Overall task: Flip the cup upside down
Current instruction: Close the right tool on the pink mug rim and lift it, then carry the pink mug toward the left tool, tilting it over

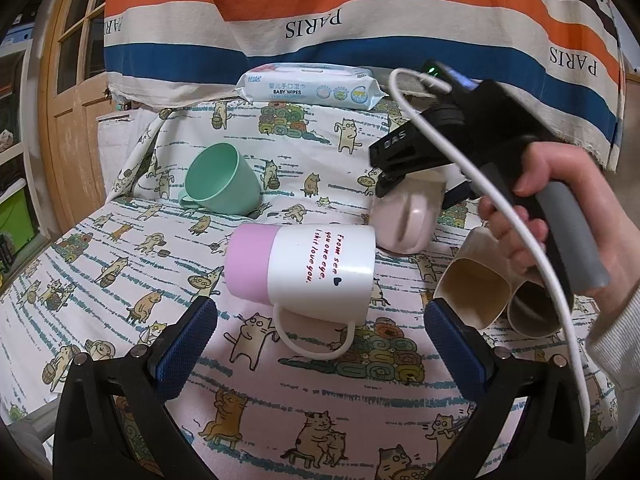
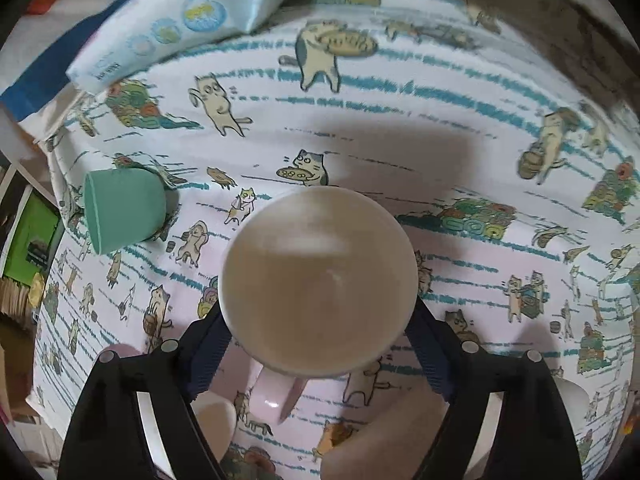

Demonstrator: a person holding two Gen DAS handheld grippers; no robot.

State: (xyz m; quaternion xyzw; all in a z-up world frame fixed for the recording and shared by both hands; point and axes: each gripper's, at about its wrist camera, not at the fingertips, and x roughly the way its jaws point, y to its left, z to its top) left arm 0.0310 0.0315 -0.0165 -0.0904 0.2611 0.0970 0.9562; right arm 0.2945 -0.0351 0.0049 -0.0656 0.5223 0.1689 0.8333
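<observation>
1. The glossy pink cup [image 2: 318, 280] sat centre frame in the right wrist view, clamped between the right gripper's [image 2: 320, 344] blue ribbed pads, flat base toward the camera, handle below.
2. The left gripper [image 1: 320, 344] gaped wide, holding nothing.
3. A cat-print cloth [image 2: 460, 128] covered the surface; a green cup [image 2: 120, 208] lay on its side at left.

Both wrist views over cat-print cloth [image 1: 304, 412].
</observation>
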